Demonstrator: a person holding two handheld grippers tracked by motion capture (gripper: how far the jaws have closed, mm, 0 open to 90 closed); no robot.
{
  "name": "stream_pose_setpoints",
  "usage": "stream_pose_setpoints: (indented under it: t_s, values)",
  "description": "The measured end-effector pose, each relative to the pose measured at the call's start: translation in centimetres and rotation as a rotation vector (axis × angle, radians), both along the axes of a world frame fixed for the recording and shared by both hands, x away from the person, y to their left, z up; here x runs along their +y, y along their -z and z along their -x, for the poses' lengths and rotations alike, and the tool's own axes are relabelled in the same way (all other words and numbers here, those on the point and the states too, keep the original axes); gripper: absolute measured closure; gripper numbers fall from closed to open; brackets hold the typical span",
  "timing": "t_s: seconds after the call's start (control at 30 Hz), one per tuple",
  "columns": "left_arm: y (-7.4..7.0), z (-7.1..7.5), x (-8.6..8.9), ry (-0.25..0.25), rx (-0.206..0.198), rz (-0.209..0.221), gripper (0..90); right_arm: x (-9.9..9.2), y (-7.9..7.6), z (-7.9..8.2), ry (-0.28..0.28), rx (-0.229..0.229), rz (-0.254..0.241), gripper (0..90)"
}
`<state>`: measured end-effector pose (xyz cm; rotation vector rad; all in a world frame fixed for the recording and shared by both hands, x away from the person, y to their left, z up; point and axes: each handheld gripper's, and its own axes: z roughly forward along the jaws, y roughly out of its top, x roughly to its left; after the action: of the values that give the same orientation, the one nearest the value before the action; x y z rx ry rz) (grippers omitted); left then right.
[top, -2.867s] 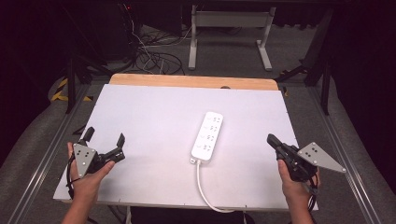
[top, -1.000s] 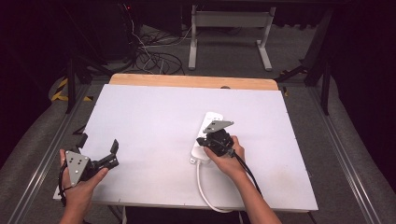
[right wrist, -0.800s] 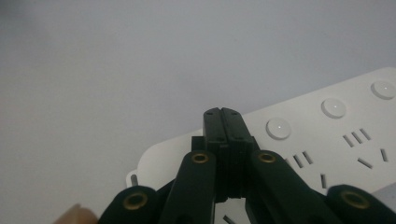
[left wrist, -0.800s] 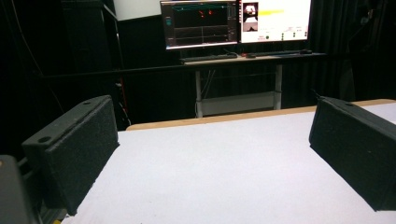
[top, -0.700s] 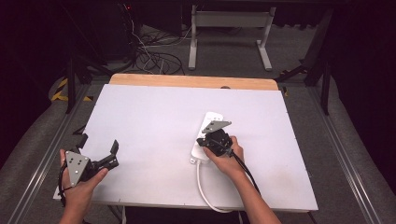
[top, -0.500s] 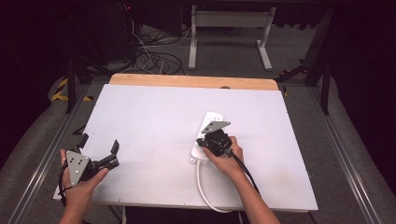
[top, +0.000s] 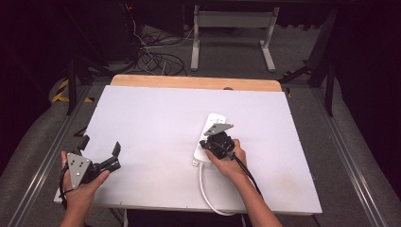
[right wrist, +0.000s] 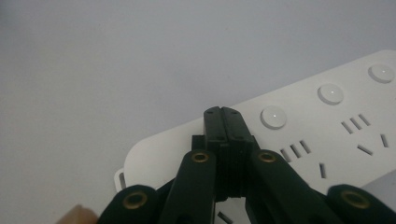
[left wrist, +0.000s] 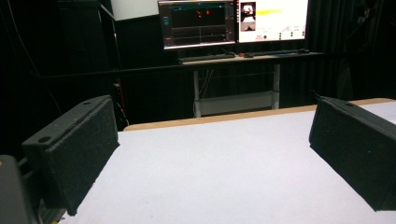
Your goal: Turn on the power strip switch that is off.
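A white power strip (top: 212,120) lies on the white table (top: 156,118), a little right of the middle, and its white cable (top: 202,187) runs off the near edge. My right gripper (top: 205,144) is shut, and its tips rest on the cable end of the strip. In the right gripper view the joined tips (right wrist: 223,115) sit on the power strip (right wrist: 327,135), just left of a round white button (right wrist: 273,116). My left gripper (top: 100,145) is held open near the table's front left corner. Nothing lies between its wide-set jaws (left wrist: 210,154).
A wooden strip (top: 189,81) borders the table's far edge. Loose cables (top: 156,59) and a metal desk frame (top: 231,19) are on the floor beyond it. Two lit monitors (left wrist: 233,21) stand on a desk in the left gripper view.
My right gripper has come in from the table's right edge to the power strip, then held still. My left gripper has shifted slightly toward the front left corner.
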<state>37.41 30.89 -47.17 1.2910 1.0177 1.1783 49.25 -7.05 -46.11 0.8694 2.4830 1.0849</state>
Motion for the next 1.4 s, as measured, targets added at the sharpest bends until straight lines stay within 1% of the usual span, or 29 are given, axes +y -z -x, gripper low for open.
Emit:
stream_pose_setpoints:
  t_s: [0.03,0.07,0.17,0.23,0.3,0.4,0.5,0.6,0.7,0.77,0.83,0.87,0.93,1.0,1.03,1.07,1.13,1.4]
  values:
    - [0.0,-0.02,-0.03,0.0,-0.001,-0.002,1.6,-0.04,0.03,-0.04,0.0,0.002,-0.007,90.0]
    - [0.01,-0.02,-0.07,0.001,-0.001,-0.001,1.6,0.01,0.01,0.0,0.0,-0.002,0.0,90.0]
    - [0.02,-0.08,-0.14,0.002,0.0,0.001,1.7,0.04,0.02,0.03,0.002,-0.003,0.0,90.0]
    - [0.03,-0.12,-0.16,0.003,0.0,0.0,1.6,0.04,0.1,-0.06,0.011,0.01,-0.021,90.0]
    - [0.01,-0.09,-0.15,0.004,0.0,-0.002,1.6,0.22,0.16,-0.02,0.011,0.009,-0.021,90.0]
    - [-0.01,-0.02,-0.1,0.005,-0.001,-0.001,1.6,0.23,0.27,-0.03,0.016,0.018,-0.037,90.0]
    - [0.0,0.02,0.0,0.004,-0.001,0.0,1.6,0.17,0.27,-0.09,0.016,0.021,-0.04,90.0]
    - [-0.01,0.02,0.0,0.003,-0.004,0.004,1.6,0.23,0.33,0.02,0.015,0.006,-0.033,90.0]
    - [0.01,0.06,-0.04,0.003,-0.001,-0.003,1.6,0.19,0.35,-0.01,0.017,0.02,-0.041,90.0]
    - [0.02,0.05,-0.07,0.002,-0.001,-0.004,1.6,0.32,0.34,0.11,0.017,0.007,-0.027,90.0]
    - [0.02,0.05,-0.07,0.001,0.0,-0.002,1.6,0.35,0.37,0.09,0.016,0.012,-0.028,90.0]
    - [0.02,0.06,-0.04,0.001,0.0,-0.003,1.6,0.5,0.36,0.23,0.017,-0.002,-0.015,90.0]
    - [0.04,0.07,-0.02,0.001,0.0,0.002,1.6,0.7,0.34,0.3,0.022,-0.01,-0.006,90.0]
    - [0.03,0.09,0.05,0.0,0.0,0.0,1.6,0.73,0.33,0.29,0.023,-0.01,-0.005,90.0]
    - [0.04,0.1,0.03,0.0,-0.002,0.006,1.7,0.73,0.33,0.29,0.022,-0.01,-0.005,90.0]
    - [0.04,0.11,0.06,0.0,0.0,0.005,1.6,0.67,0.31,0.26,0.023,0.0,-0.008,90.0]
    - [0.05,0.1,0.06,-0.001,0.0,0.004,1.6,0.74,0.31,0.28,0.023,-0.006,-0.005,90.0]
    - [0.05,0.12,0.02,0.001,0.001,0.003,1.6,0.78,0.27,0.3,0.028,-0.003,-0.002,90.0]
